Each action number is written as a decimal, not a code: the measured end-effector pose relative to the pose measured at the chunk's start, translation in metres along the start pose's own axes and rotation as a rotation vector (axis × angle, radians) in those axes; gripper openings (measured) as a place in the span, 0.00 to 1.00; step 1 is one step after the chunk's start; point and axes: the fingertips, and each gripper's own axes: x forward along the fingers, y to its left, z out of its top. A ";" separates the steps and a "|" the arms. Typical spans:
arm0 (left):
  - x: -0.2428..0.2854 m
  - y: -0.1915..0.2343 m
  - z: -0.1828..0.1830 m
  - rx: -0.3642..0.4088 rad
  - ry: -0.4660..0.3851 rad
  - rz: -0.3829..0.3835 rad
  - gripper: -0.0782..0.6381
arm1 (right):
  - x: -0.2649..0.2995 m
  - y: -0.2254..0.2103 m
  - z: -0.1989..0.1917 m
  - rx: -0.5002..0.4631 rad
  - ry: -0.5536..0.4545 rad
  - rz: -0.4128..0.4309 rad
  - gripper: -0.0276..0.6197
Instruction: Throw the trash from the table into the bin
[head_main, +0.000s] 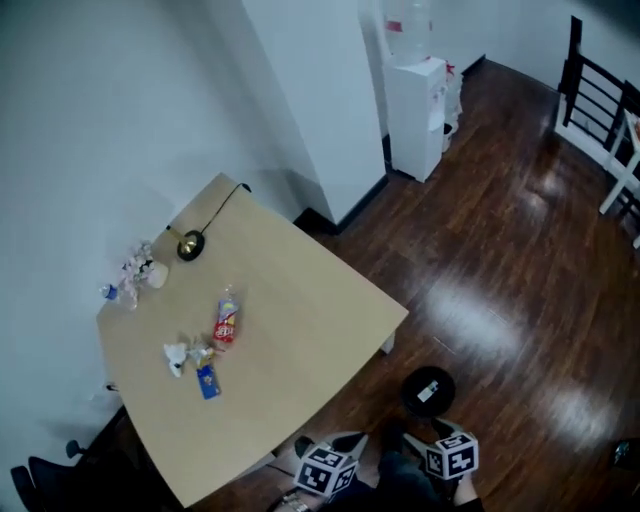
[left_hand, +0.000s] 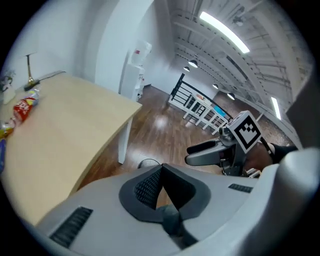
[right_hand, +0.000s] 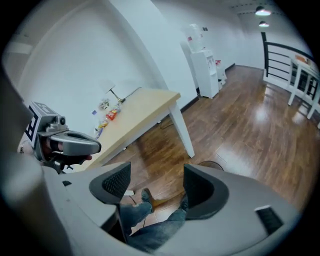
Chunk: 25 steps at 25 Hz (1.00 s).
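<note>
Trash lies on the pale wooden table (head_main: 300, 300) toward its far left: a red snack wrapper (head_main: 225, 321), a white crumpled paper (head_main: 176, 356), a blue wrapper (head_main: 208, 381) and a heap of clear plastic (head_main: 128, 277). The wrapper (left_hand: 22, 107) also shows in the left gripper view. A black round bin (head_main: 428, 390) stands on the floor off the table's near corner. My left gripper (head_main: 325, 447) (left_hand: 161, 167) hangs short of the table, its pads touching at the tips, empty. My right gripper (head_main: 432, 437) (right_hand: 156, 172) is near the bin, jaws wide apart, holding nothing.
A small brass lamp base (head_main: 190, 245) with a black cable sits at the table's far edge. A white water dispenser (head_main: 415, 110) stands against the wall. Black railing and white furniture (head_main: 610, 120) are far right. A black chair (head_main: 50, 475) is at the lower left. Dark wooden floor surrounds.
</note>
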 end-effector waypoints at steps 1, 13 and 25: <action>-0.014 0.008 0.000 -0.012 -0.019 0.023 0.12 | 0.000 0.012 0.005 -0.026 0.005 0.015 0.57; -0.154 0.108 -0.023 -0.168 -0.267 0.200 0.11 | 0.043 0.188 0.063 -0.413 0.065 0.195 0.57; -0.251 0.202 -0.084 -0.296 -0.394 0.303 0.11 | 0.096 0.319 0.061 -0.595 0.126 0.236 0.57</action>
